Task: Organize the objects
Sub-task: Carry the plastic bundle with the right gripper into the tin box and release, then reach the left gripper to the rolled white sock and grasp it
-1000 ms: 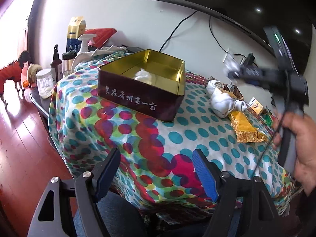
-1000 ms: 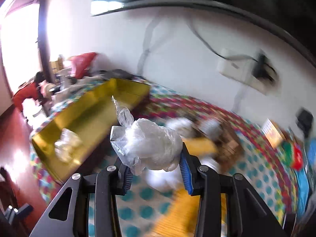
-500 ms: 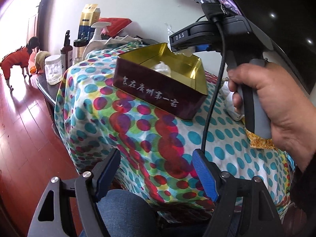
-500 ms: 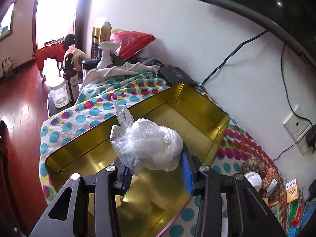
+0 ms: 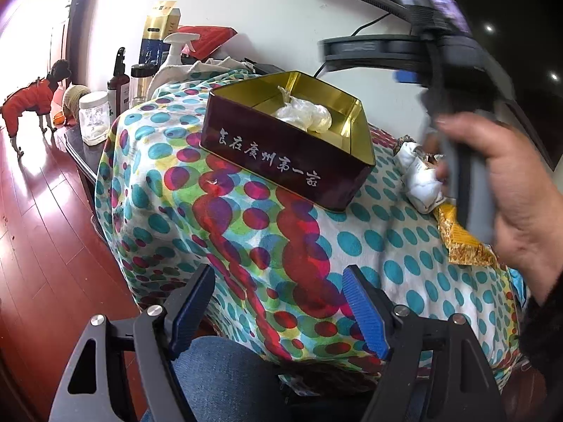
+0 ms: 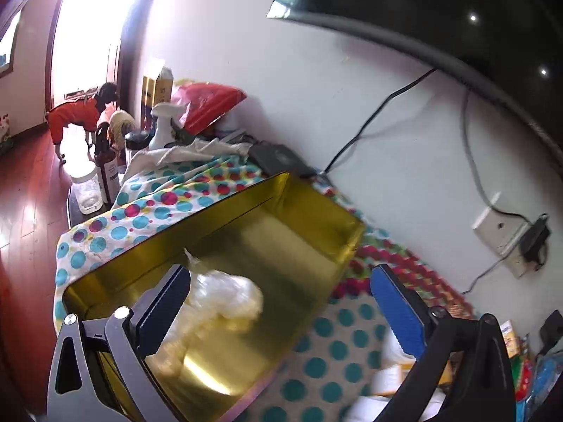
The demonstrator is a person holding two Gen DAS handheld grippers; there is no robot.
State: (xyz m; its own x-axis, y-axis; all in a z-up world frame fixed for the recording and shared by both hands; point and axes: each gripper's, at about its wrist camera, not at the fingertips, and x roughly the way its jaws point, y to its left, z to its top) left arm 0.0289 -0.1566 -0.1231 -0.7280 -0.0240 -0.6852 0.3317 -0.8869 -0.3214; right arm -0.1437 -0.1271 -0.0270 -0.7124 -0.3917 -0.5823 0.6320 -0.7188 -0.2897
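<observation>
Lying in the tin (image 6: 309, 207), plastic bag (image 6: 225, 295) below opening right gripper (image 6: 281, 313)

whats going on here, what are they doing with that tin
A person holding a claw in each hand is sorting clutter on a polka-dot cloth into a gold-lined tin. The right claw is opening over the tin, and the clear plastic bag lies inside, free of its pads. The left claw hangs open and empty near the table's front edge. More wrapped packets wait beside the tin.
</observation>
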